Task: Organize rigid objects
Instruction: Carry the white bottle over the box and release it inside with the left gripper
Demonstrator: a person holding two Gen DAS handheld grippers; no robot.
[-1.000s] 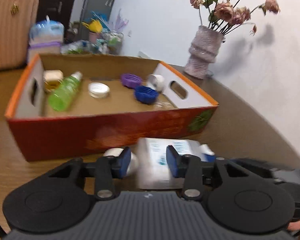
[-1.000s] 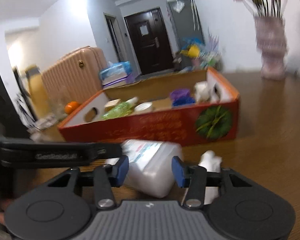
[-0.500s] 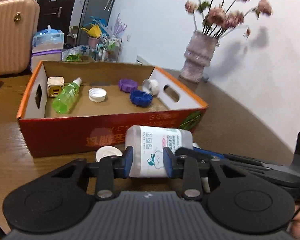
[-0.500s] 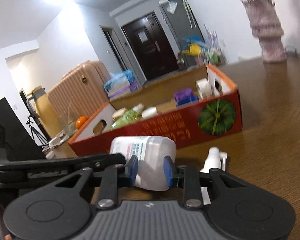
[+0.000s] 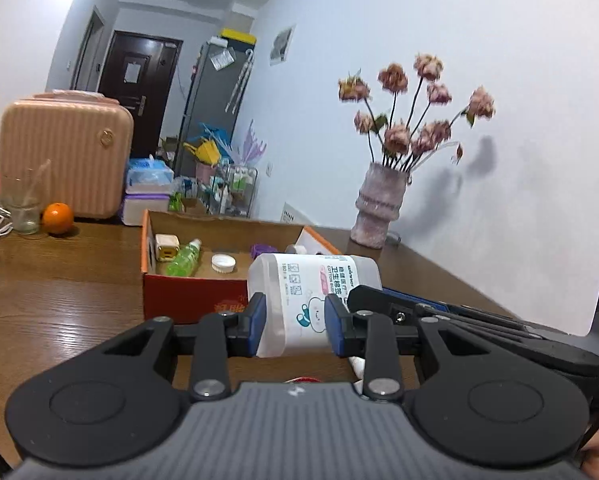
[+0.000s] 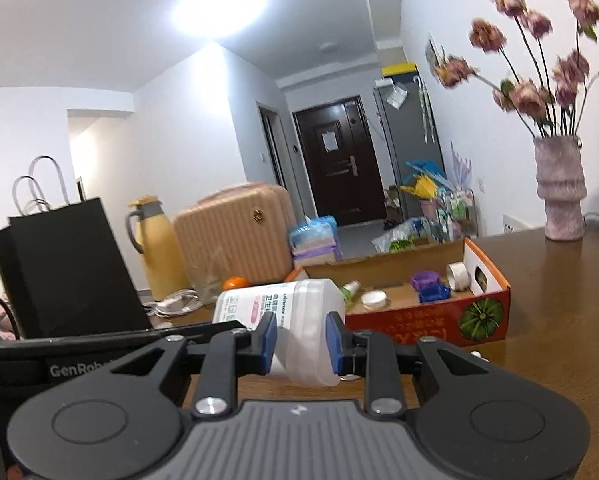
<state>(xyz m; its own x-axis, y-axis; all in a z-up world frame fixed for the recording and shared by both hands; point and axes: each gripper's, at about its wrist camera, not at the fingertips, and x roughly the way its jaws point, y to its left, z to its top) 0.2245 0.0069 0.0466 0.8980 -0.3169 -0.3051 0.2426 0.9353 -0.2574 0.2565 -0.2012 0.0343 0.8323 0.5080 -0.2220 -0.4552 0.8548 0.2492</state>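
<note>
A clear cotton-bud container (image 5: 311, 296) with a white label lies on its side, held in the air by both grippers. My left gripper (image 5: 295, 324) is shut on one end. My right gripper (image 6: 301, 338) is shut on the other end of the container (image 6: 287, 320). Behind it stands the red cardboard box (image 5: 187, 300), open at the top, also seen in the right wrist view (image 6: 427, 320). It holds a green bottle (image 5: 184, 258), a white cap (image 5: 223, 263), a purple cap (image 6: 424, 280), a blue cap (image 6: 434, 293) and a tape roll (image 6: 457, 276).
On the wooden table (image 5: 59, 292) are an orange (image 5: 58, 218), a glass (image 5: 25, 208), a pink case (image 5: 65, 152) and a flower vase (image 5: 377, 204) by the wall. A black paper bag (image 6: 67, 264) and a yellow jug (image 6: 157, 244) stand at the left.
Both grippers closed on the container as it lay on the table in front of the box and lifted it. The views have tilted upward.
</note>
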